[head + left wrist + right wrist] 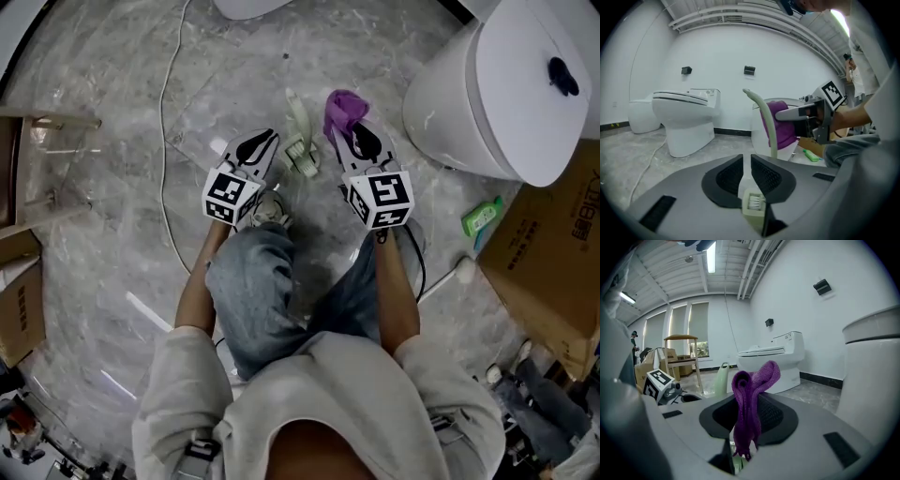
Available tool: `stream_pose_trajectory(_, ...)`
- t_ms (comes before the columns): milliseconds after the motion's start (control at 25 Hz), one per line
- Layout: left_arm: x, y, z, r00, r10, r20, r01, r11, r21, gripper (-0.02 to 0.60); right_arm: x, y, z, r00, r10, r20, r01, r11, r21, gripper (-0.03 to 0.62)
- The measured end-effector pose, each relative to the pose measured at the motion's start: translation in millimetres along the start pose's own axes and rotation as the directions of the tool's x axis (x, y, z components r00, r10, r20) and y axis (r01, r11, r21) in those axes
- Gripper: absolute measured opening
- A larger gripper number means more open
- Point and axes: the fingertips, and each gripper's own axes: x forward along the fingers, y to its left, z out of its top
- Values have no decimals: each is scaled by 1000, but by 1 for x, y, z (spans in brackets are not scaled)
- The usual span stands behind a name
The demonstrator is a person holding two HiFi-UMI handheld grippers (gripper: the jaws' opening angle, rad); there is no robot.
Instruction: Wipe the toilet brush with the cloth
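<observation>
A pale green toilet brush [300, 141] sits low over the marble floor between my two grippers. In the left gripper view its curved handle [764, 117] rises ahead of the jaws and its bristle head shows just below them. My left gripper [265, 142] is shut on the brush's thin white stem [746, 176]. My right gripper [349, 136] is shut on a purple cloth [343, 108], which stands up in a bunched fold [750, 390] and hangs below the jaws. The cloth is just right of the brush handle; I cannot tell if they touch.
A white toilet [497, 84] stands close on the right, another [686, 119] further off. A white cable [167, 141] runs over the floor at the left, near a wooden stool [47, 169]. A green bottle [481, 217] and a cardboard box [562, 272] lie right.
</observation>
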Motion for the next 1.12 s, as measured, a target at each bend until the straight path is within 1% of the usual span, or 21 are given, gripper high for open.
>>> stream_pose_trajectory(40,3,-9,-6,1000,-25,-3,25,1000,-5,60,-2,1,1,1000,3,4,-3,1000,-6,113)
stream_pose_trajectory(120,9,-25,-19,997,-69,-34,68,998,-13,168,-6,3,2,1000,11,9,-11,1000,-16,112)
stream_pose_trajectory(200,15,-38,-32,992,-102,-78,102,995,-12,207,-10,5,3,1000,16,13,-15,1000,-17,112)
stream_pose_trajectory(240,19,-43,-38,988,-117,-96,117,993,-7,209,-12,6,3,1000,16,15,-16,1000,-15,114)
stream_pose_trajectory(400,42,-59,-55,975,-164,-148,172,984,39,209,-13,9,8,999,23,26,-22,999,-23,112)
stream_pose_trajectory(520,55,-60,-63,973,-155,-169,170,982,81,204,-14,12,17,999,28,43,-26,999,-28,113)
stream_pose_trajectory(600,60,-61,-64,973,-154,-171,170,982,87,203,-14,14,30,997,37,65,-36,999,-26,112)
stream_pose_trajectory(680,64,-59,-63,974,-151,-169,170,980,103,160,-11,20,45,994,64,85,-60,997,-51,113)
stream_pose_trajectory(800,66,-63,-62,971,-162,-178,187,973,136,62,-4,28,61,992,88,93,-77,991,-114,114)
stream_pose_trajectory(880,66,-64,-63,968,-173,-182,201,969,142,60,-1,31,77,989,96,116,-82,989,-124,114)
stream_pose_trajectory(1000,66,-64,-63,968,-178,-178,203,971,129,60,1,38,105,979,122,161,-99,985,-144,113)
stream_pose_trajectory(1120,66,-63,-62,969,-174,-177,199,971,132,60,7,45,120,975,143,167,-111,975,-190,112)
